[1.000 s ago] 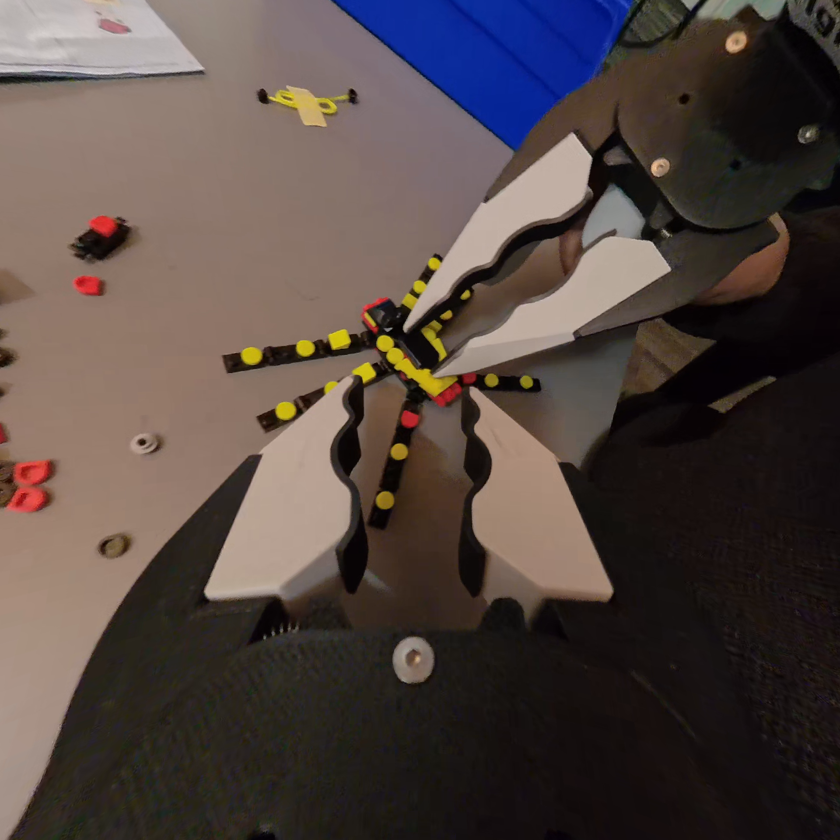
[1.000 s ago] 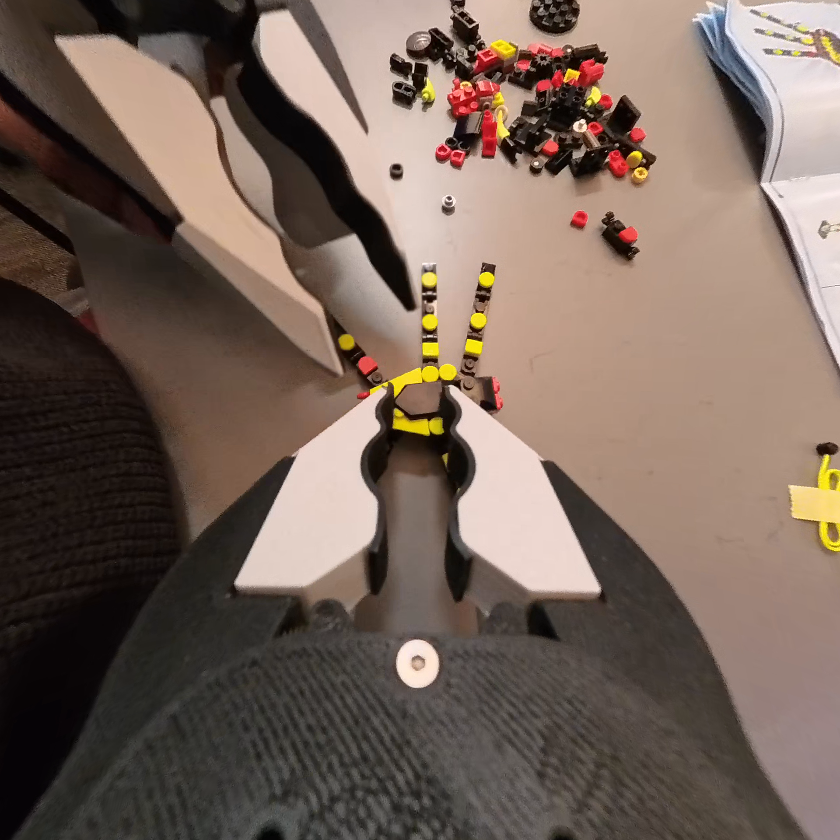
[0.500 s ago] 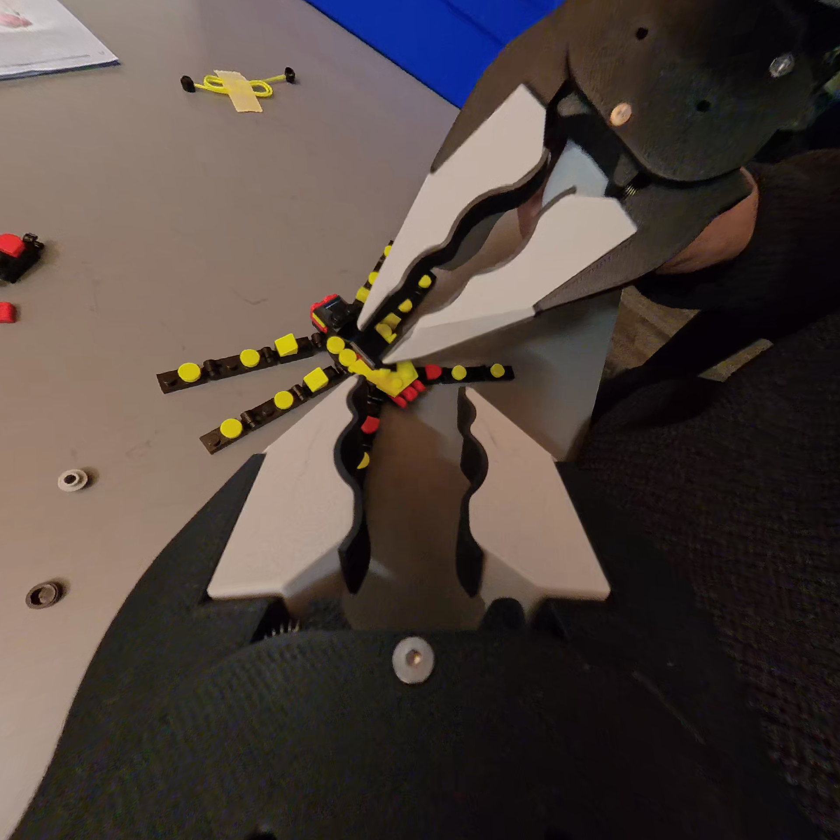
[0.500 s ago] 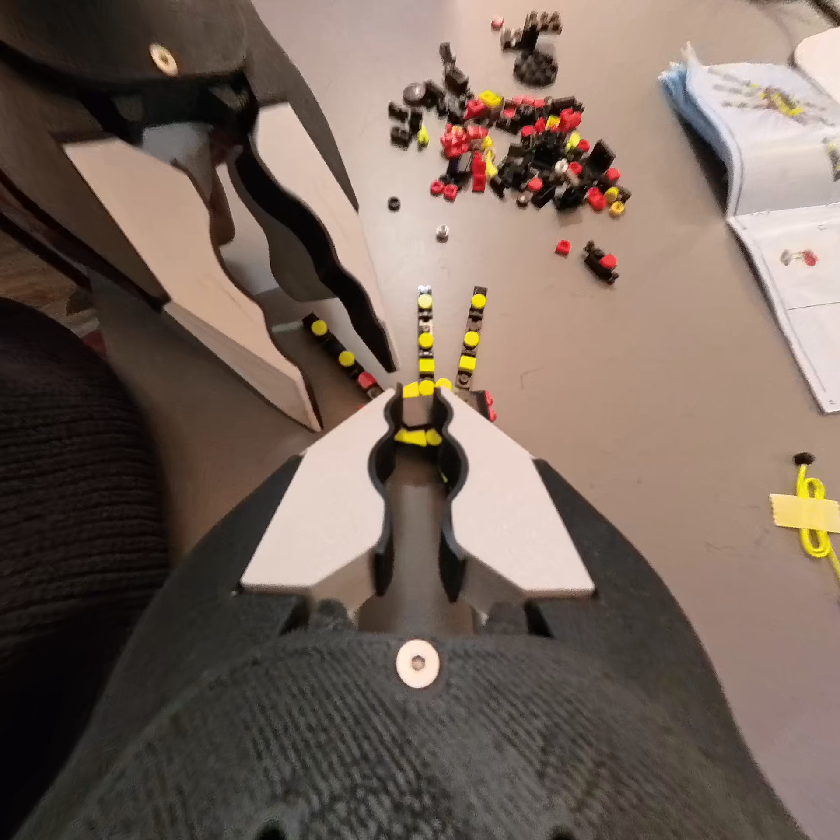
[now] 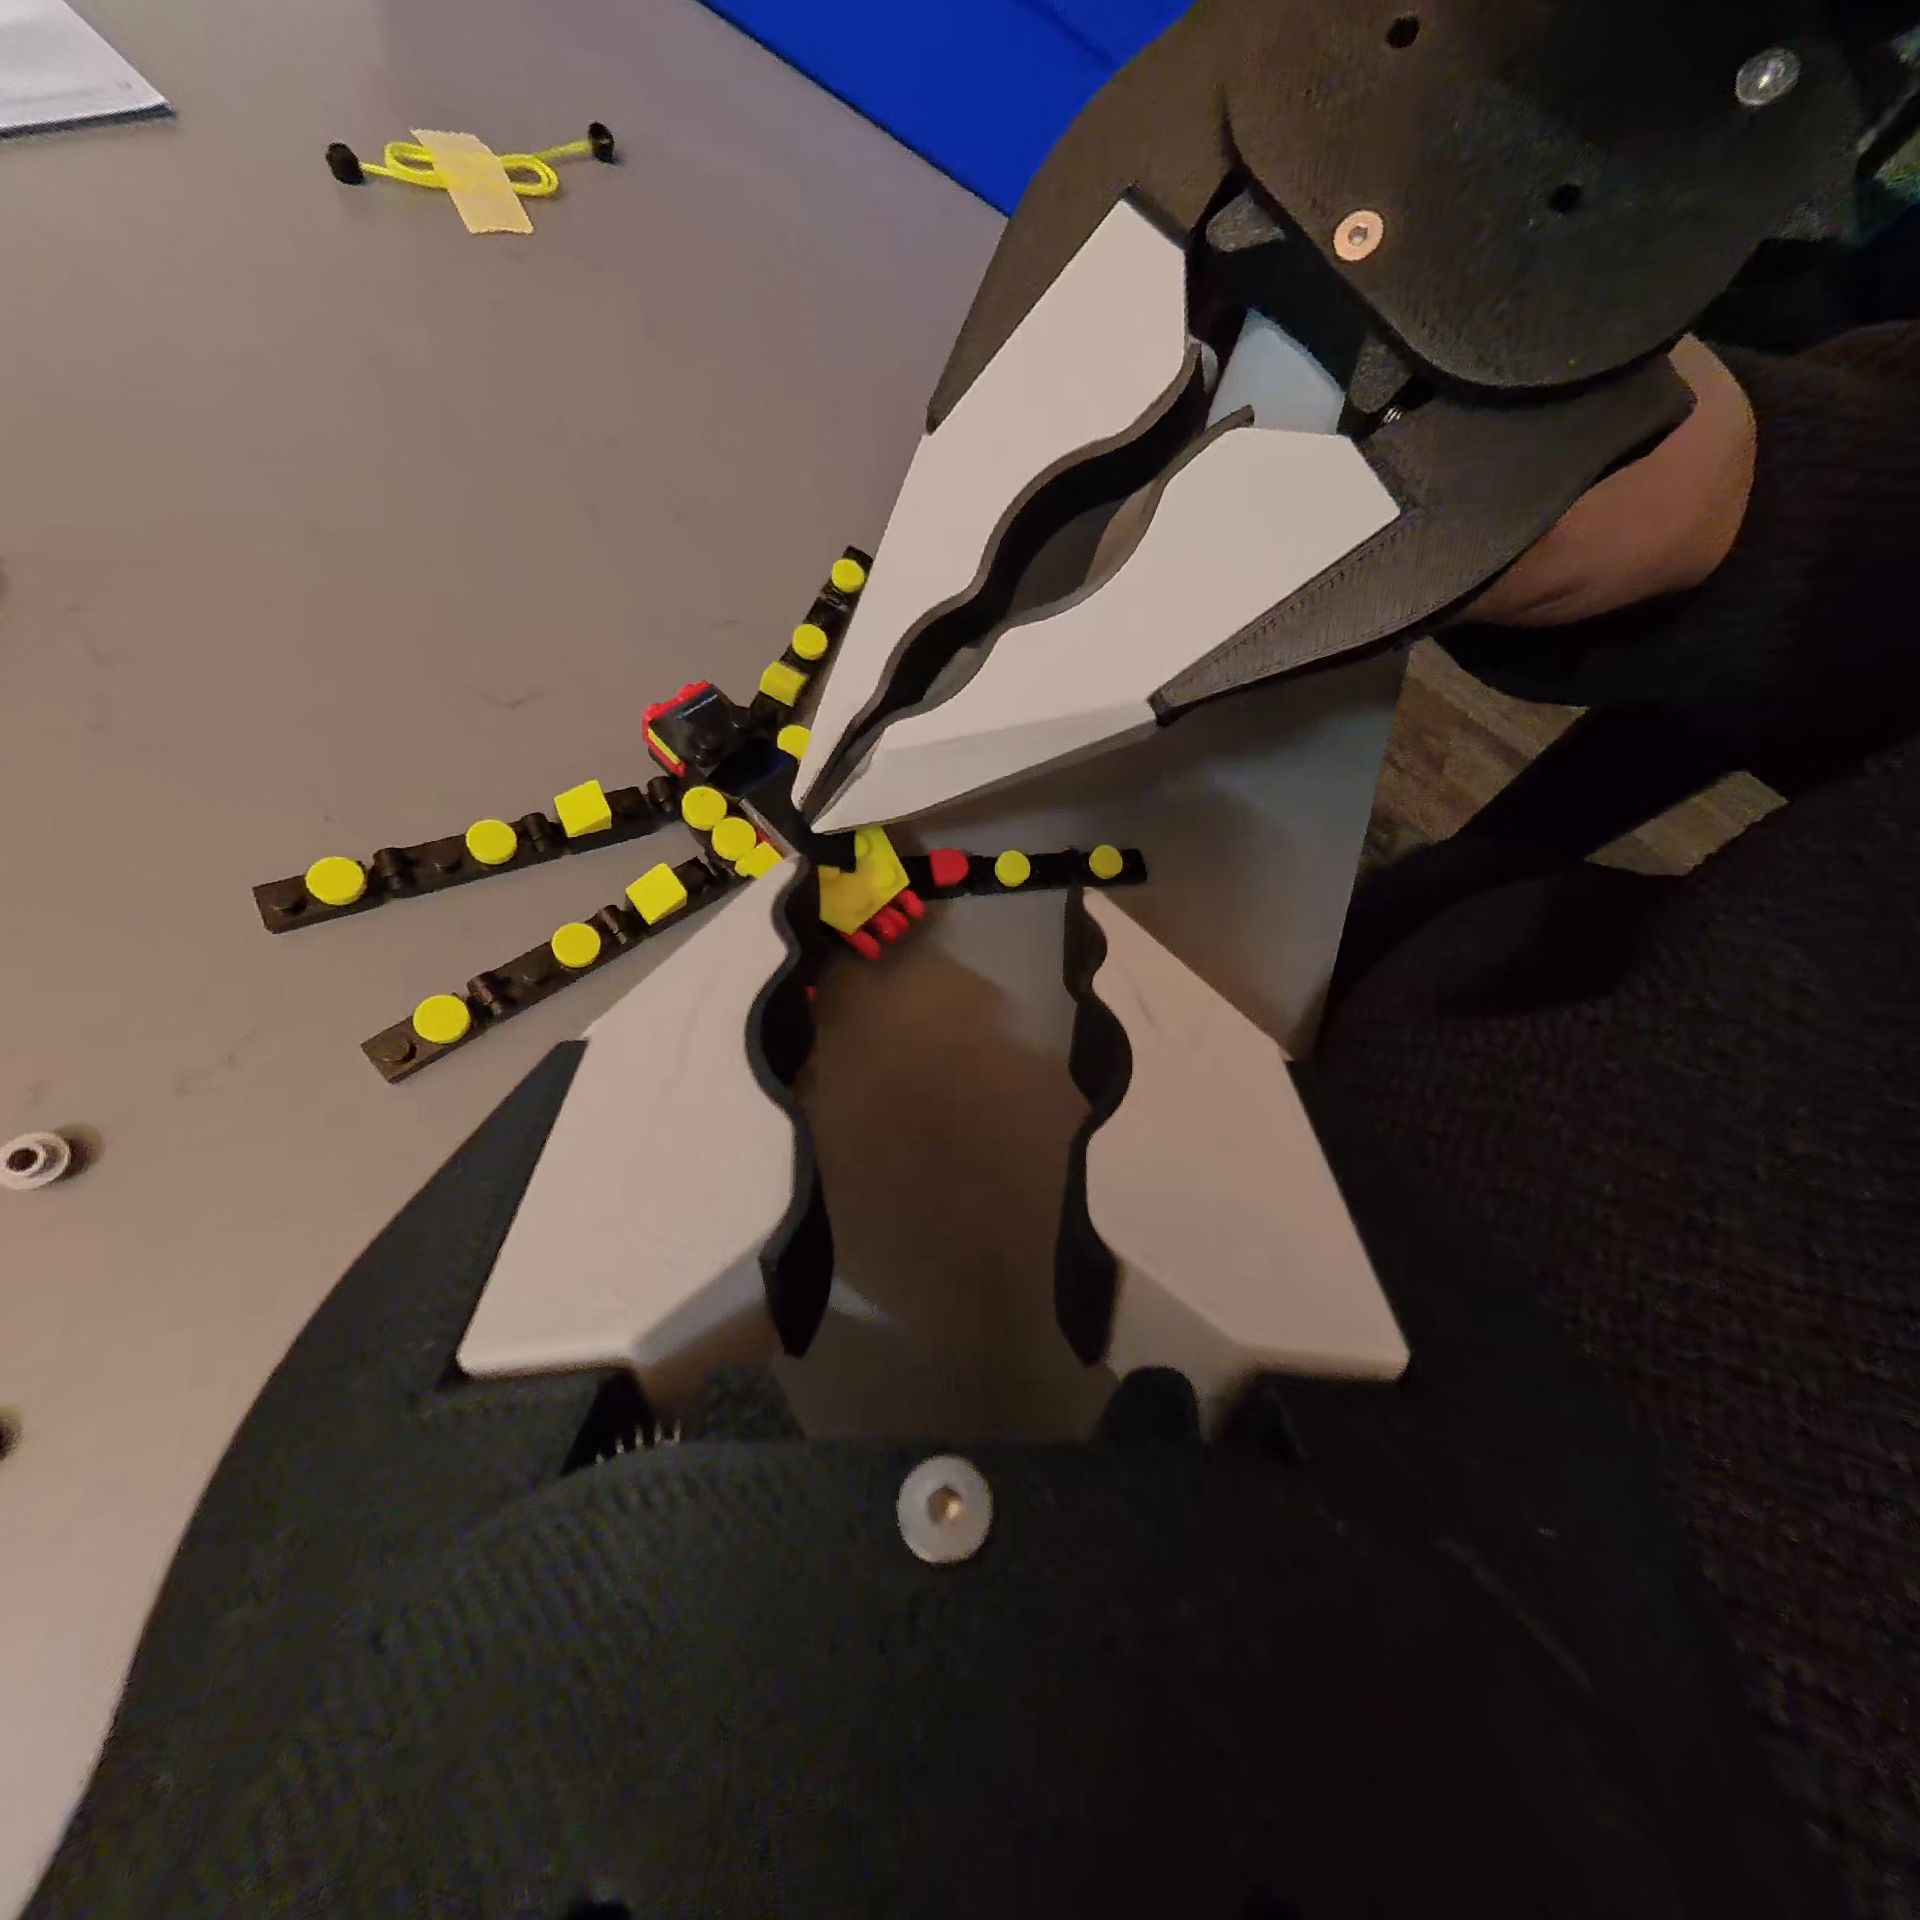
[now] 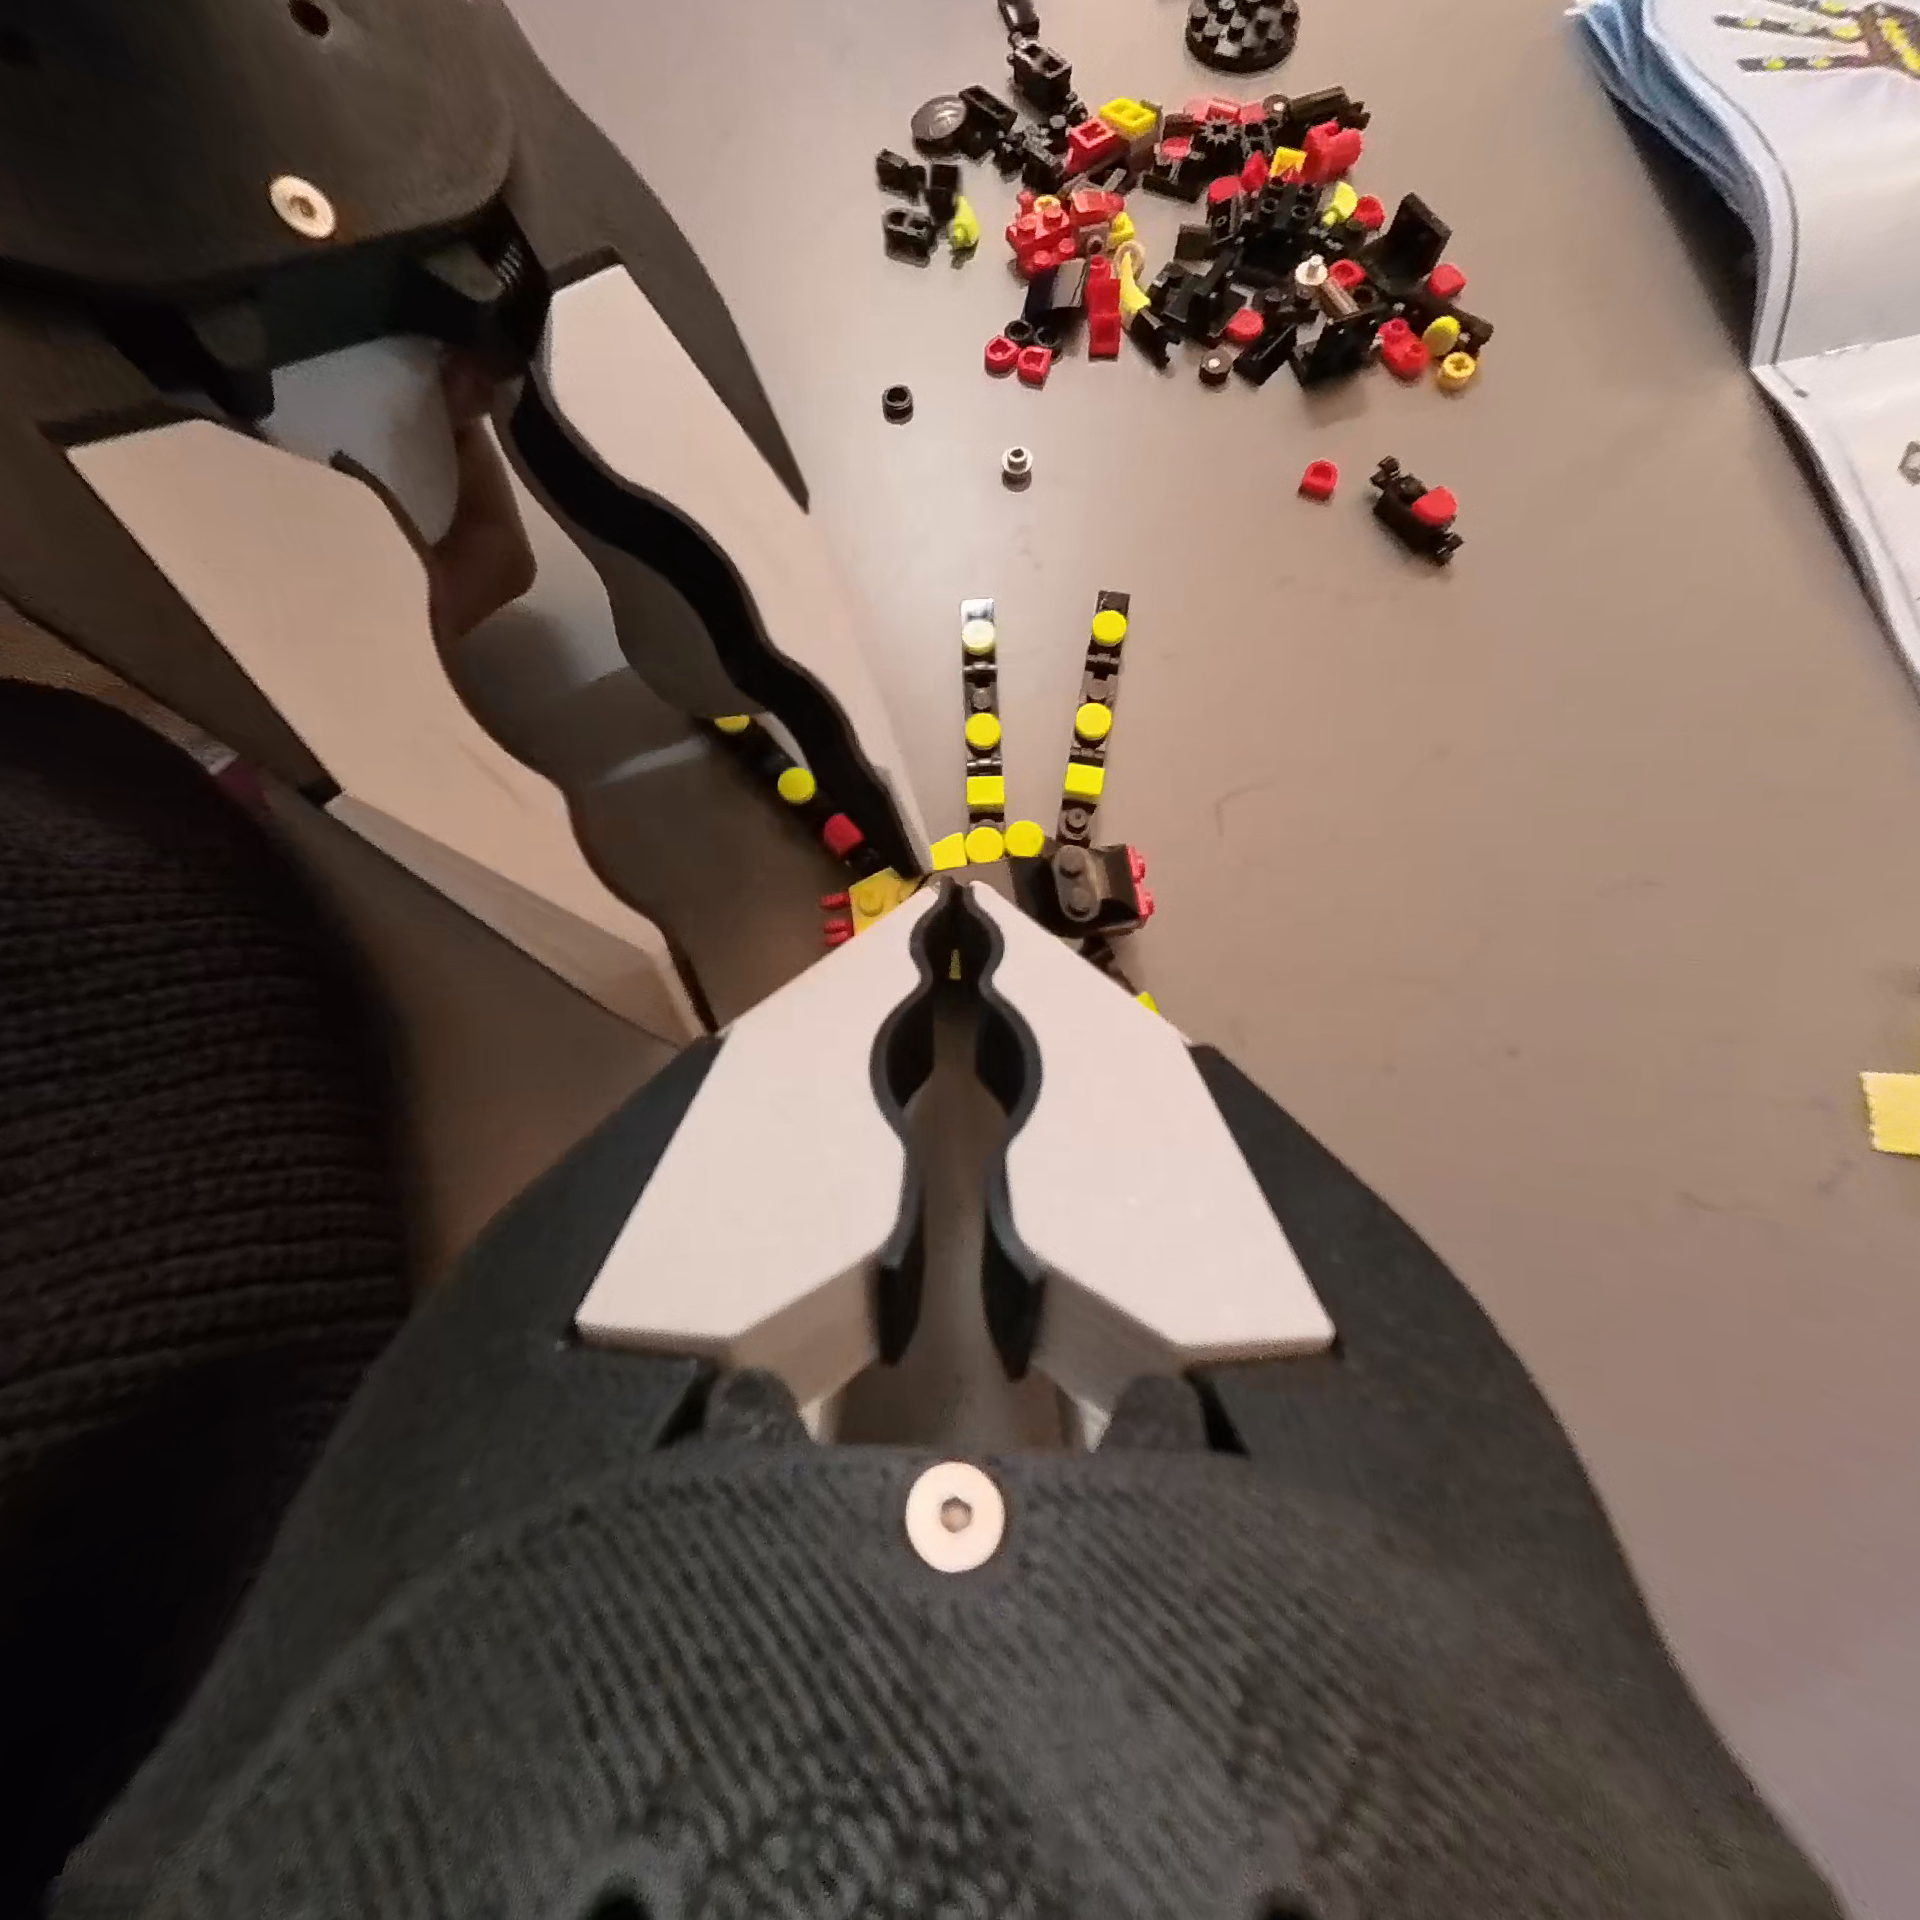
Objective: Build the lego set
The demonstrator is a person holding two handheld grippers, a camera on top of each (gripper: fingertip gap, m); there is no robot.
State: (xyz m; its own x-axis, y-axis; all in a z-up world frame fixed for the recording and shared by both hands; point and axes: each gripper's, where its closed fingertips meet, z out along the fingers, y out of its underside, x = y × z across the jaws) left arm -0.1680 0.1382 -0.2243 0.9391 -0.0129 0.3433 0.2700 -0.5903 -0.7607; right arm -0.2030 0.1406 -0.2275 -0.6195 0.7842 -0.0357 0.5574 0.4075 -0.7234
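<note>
The lego model [image 5: 582, 821] is a flat spider-like build of black legs with yellow studs and a yellow and red middle, lying on the grey table [image 5: 364, 468]. My right gripper [image 6: 951, 888] comes in from the upper right in the left wrist view [image 5: 810, 821] and is shut on the model's black centre. My left gripper [image 5: 935, 894] is open and empty. Its left fingertip [image 5: 769, 904] touches the model's middle and covers one leg. In the right wrist view the model [image 6: 1091, 717] points away, and another leg lies between the left gripper's fingers [image 6: 665, 582].
A pile of loose black, red and yellow pieces [image 6: 1195, 239] lies far ahead, with a small black and red piece [image 6: 1418, 509] nearer. Instruction booklets [image 6: 1766, 156] are at the right. A taped yellow elastic [image 5: 468, 171] and a blue bin [image 5: 935, 94] are beyond the model. Both grippers' tips are roughly 20 centimeters from the taped yellow elastic [image 5: 468, 171].
My right gripper's jaws have closed much narrower on the model's centre. My left gripper has moved forward, so its left finger now covers the near leg.
</note>
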